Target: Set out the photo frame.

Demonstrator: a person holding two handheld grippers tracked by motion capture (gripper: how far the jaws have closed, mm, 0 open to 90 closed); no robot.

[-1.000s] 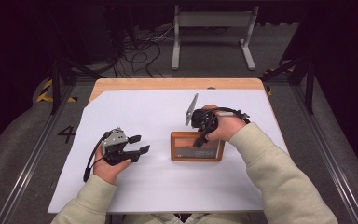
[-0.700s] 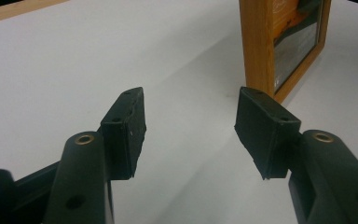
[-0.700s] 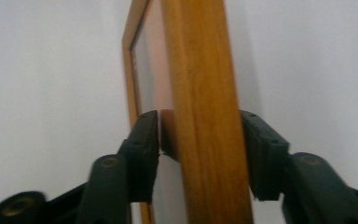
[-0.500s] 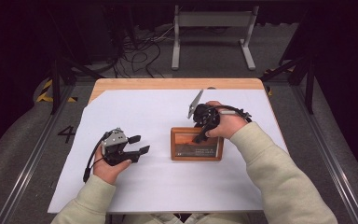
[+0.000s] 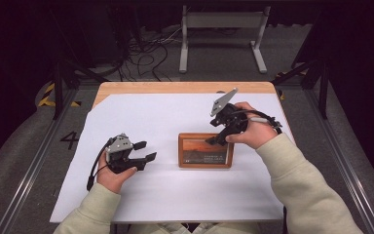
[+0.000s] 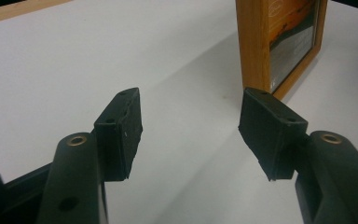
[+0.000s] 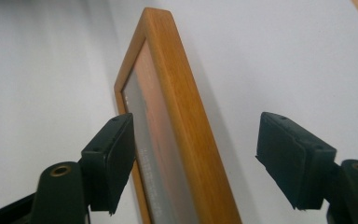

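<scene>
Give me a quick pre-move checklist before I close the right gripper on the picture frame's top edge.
1. Right gripper jaws open: ok, a wide gap shows in its own view.
2. Picture frame between those jaws: ok, its wooden top edge runs up through the gap.
3. Frame centred in the gap: not ok, it sits close to one jaw, with clear space at the other.
4. Frame lying flat or propped up: cannot tell from these views.
5. Left gripper out of the way: ok, open and apart from the frame, on the white sheet.
6. Cable clear of the frame: cannot tell.
</scene>
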